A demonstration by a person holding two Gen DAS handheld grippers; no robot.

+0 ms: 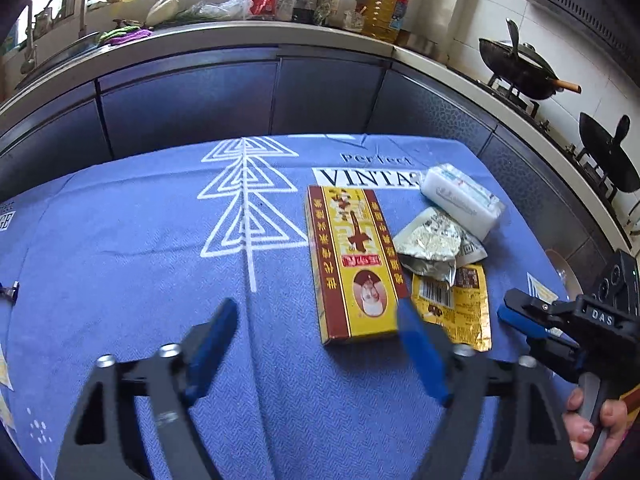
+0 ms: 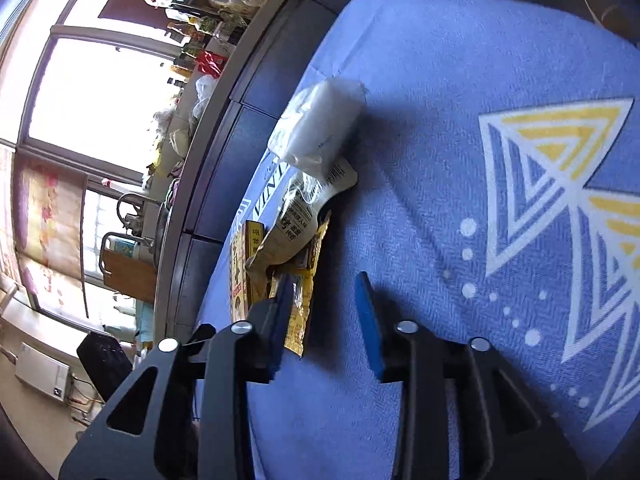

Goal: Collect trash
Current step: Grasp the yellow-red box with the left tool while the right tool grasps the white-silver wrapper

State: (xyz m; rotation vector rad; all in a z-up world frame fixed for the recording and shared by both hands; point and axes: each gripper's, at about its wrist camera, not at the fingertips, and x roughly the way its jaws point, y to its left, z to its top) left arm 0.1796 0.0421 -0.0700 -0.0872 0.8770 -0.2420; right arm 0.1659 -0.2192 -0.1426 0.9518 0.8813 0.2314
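The left gripper (image 1: pixel 316 320) hovers with fingers spread wide over the blue-clothed tabletop (image 1: pixel 140 280), its right finger beside the red-and-yellow box (image 1: pixel 352 264). Just beyond lie a yellow wrapper (image 1: pixel 460 304), crumpled foil packet (image 1: pixel 432 244) and white tissue pack (image 1: pixel 460 198). The right gripper (image 2: pixel 326 308) is also open, nearing the yellow wrapper's edge.

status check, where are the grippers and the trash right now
Left gripper open, empty, over the cloth. Right gripper open, empty, beside the yellow wrapper. Box, silver wrapper, tissue pack untouched. Nothing in the way.
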